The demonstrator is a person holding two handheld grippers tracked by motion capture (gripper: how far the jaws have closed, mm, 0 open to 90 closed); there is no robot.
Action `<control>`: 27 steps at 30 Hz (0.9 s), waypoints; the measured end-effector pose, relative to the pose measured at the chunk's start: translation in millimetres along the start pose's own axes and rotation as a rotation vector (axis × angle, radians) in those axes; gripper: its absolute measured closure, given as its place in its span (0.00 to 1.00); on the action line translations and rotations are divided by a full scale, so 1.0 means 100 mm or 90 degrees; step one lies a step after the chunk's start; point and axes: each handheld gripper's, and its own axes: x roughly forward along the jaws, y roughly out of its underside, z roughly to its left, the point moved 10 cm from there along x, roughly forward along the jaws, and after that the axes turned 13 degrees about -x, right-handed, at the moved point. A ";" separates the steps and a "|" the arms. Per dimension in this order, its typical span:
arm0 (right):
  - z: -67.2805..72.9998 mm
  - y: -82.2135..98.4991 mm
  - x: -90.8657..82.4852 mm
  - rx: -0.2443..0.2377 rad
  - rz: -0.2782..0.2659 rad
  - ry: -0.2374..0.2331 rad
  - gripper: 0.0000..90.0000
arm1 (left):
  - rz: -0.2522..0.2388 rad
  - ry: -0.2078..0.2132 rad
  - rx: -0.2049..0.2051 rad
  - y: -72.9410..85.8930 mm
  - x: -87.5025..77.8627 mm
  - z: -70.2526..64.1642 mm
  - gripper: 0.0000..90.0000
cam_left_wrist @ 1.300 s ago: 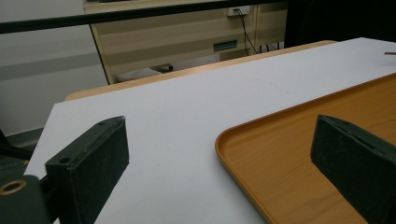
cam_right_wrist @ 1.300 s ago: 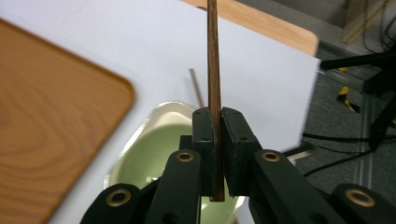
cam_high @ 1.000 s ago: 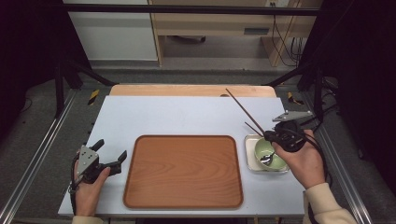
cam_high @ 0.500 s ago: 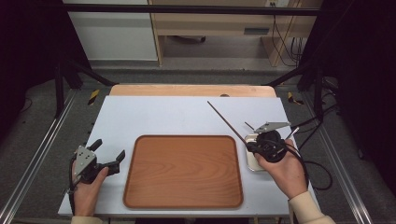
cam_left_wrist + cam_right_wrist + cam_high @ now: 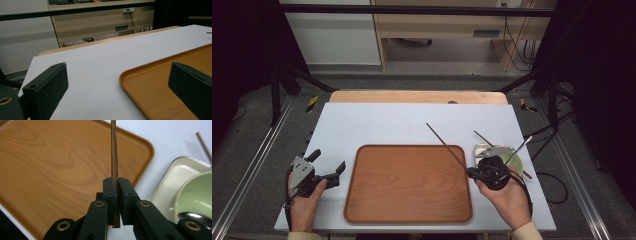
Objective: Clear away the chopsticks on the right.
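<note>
Left tongs: my left gripper (image 5: 339,169) rests on the white table (image 5: 382,125), just off the left rim of the tray; its jaws stand wide apart with nothing between them, as the left gripper view shows.
Tray: the wooden tray (image 5: 407,185) lies between my two tongs and is bare; in the right gripper view its corner (image 5: 140,147) sits just ahead of my right jaws.
Chopstick in hand: my right gripper (image 5: 116,185) is clamped tight on one brown chopstick (image 5: 114,152); the stick runs straight out from the jaws, up and away over the tray's right edge (image 5: 447,145).
Right tongs: in the high view my right gripper (image 5: 473,172) hangs at the tray's right rim, with my hand (image 5: 507,197) behind it.
Dish: the pale dish (image 5: 482,150) with the green bowl (image 5: 197,195) lies just right of my right jaws; a second chopstick (image 5: 484,138) and a thin pale utensil (image 5: 519,149) lean there.
Done: one chopstick is lifted clear of the dish, I judge.
Left: set it down on the tray, then probably fetch the other stick; nothing rests on the tray yet.
</note>
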 end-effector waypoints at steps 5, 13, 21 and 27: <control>0.15 0.11 0.05 0.010 0.006 -0.008 0.94 | -0.002 0.001 -0.001 -0.01 0.00 -0.01 0.03; 0.35 0.28 0.11 0.026 0.015 -0.014 0.94 | -0.005 -0.003 -0.005 -0.01 -0.01 0.01 0.03; 0.45 0.38 0.12 0.050 0.013 -0.014 0.94 | -0.003 0.000 -0.005 -0.01 -0.01 0.01 0.03; 0.52 0.46 0.18 0.050 0.014 -0.016 0.94 | -0.004 0.001 -0.006 -0.01 -0.01 0.00 0.03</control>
